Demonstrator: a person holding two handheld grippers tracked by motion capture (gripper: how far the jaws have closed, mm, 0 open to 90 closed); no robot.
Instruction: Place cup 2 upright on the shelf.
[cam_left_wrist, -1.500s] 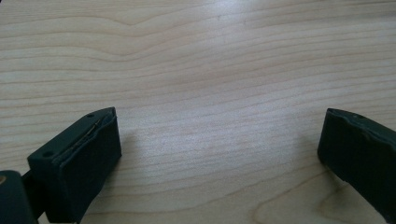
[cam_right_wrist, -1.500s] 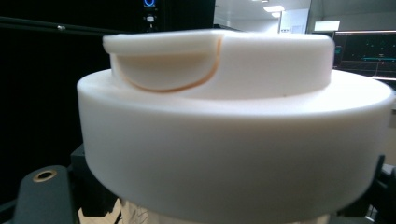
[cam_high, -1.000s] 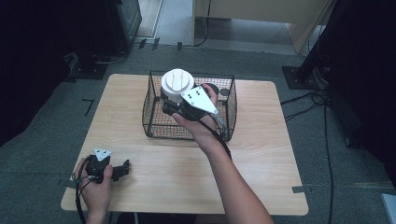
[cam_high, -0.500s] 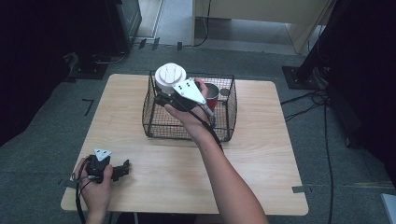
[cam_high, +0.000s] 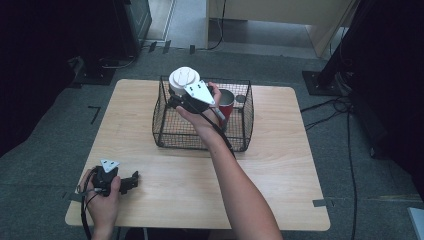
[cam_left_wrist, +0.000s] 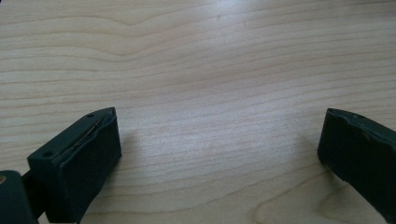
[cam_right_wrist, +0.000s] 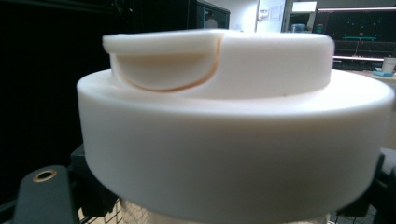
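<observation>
High view: the right gripper (cam_high: 181, 101) hangs over the wire basket (cam_high: 165, 135), its fingers clamped on a white-lidded cup (cam_high: 183, 80) whose lid rises just above them. A red cup (cam_high: 226, 102) stands inside the basket, just beside and behind that hand. Right gripper view: the lid (cam_right_wrist: 233, 135) sits right between the fingers, very close. Near the tabletop's (cam_high: 280, 165) front corner, the left gripper (cam_high: 131, 181) rests with fingers (cam_left_wrist: 77, 168) spread apart over bare wood.

Left gripper (cam_high: 131, 181) gapes — right gripper (cam_high: 176, 102) clamped.
</observation>
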